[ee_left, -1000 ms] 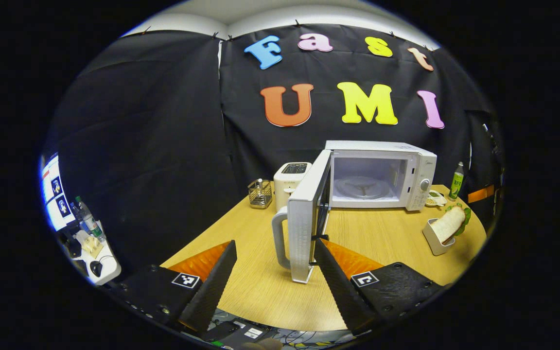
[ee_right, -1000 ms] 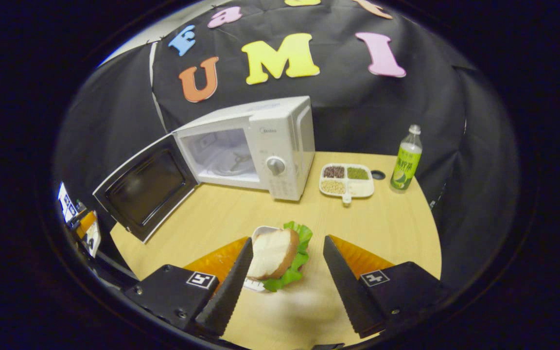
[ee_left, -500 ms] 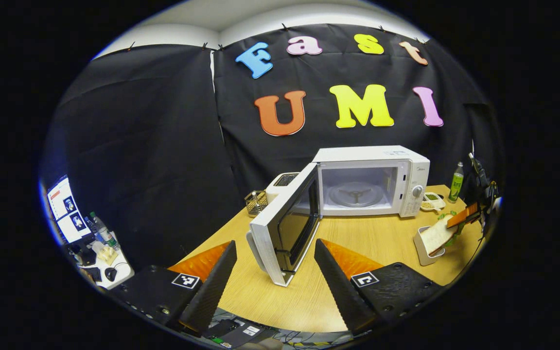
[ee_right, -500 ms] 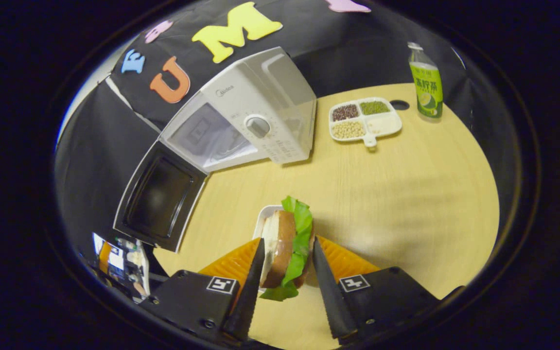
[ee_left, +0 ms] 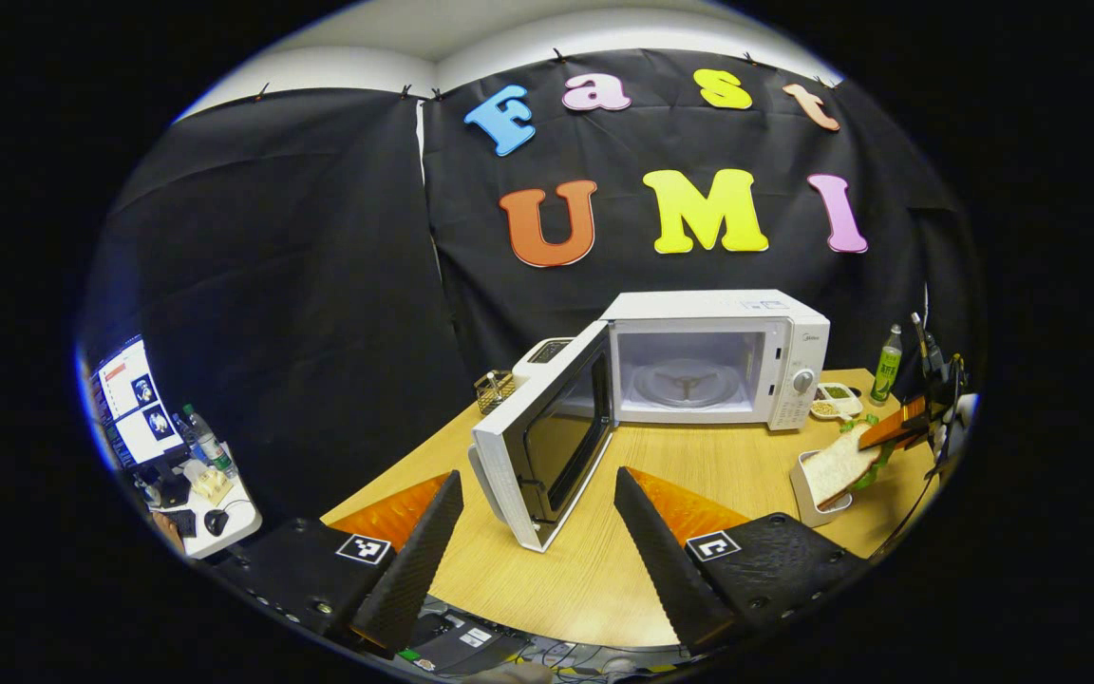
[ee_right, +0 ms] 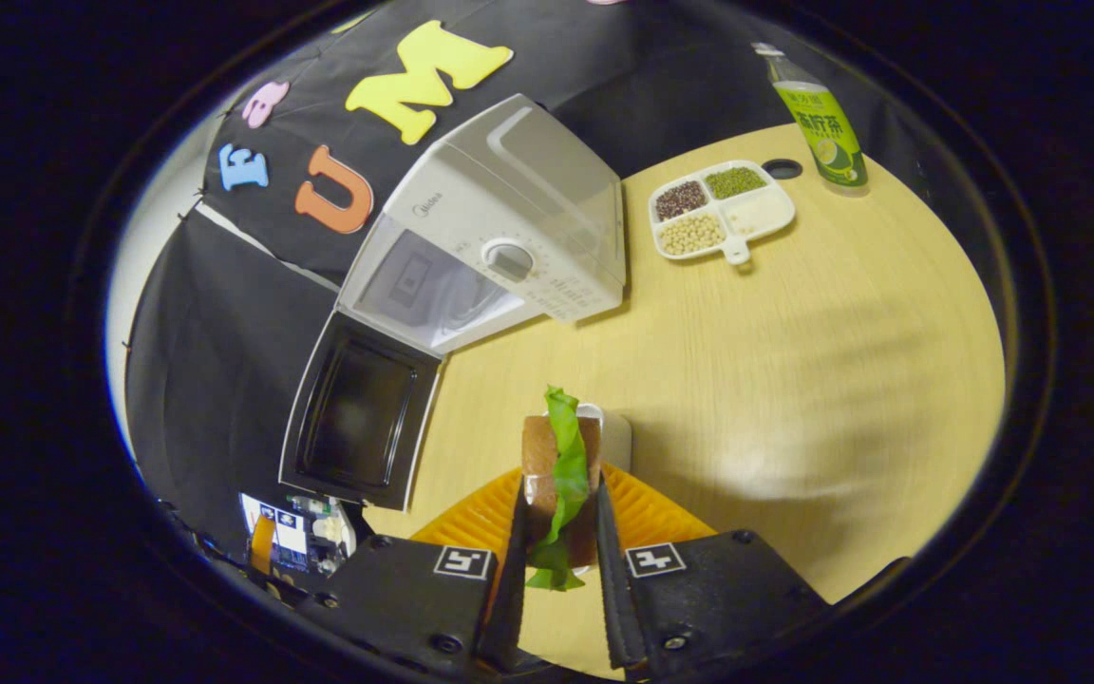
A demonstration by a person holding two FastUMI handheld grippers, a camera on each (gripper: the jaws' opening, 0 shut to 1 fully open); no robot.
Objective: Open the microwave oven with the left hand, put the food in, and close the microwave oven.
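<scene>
Sandwich [ee_right: 558, 475], bottom centre, pinched by right gripper [ee_right: 556, 560]: layers may slip apart. Left gripper [ee_left: 537, 541] spread, empty, near door [ee_left: 547, 442].

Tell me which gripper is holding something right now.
The right gripper: both fingers press on the sandwich above its white holder. The left gripper is open, holding nothing, pointed at the microwave door.

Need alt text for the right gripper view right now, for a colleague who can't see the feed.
The right tongs are shut on a sandwich of brown bread and lettuce, above a small white holder on the wooden table. Beyond it the white microwave stands with its door swung wide open. A divided dish of beans and a green bottle sit farther back.
</scene>
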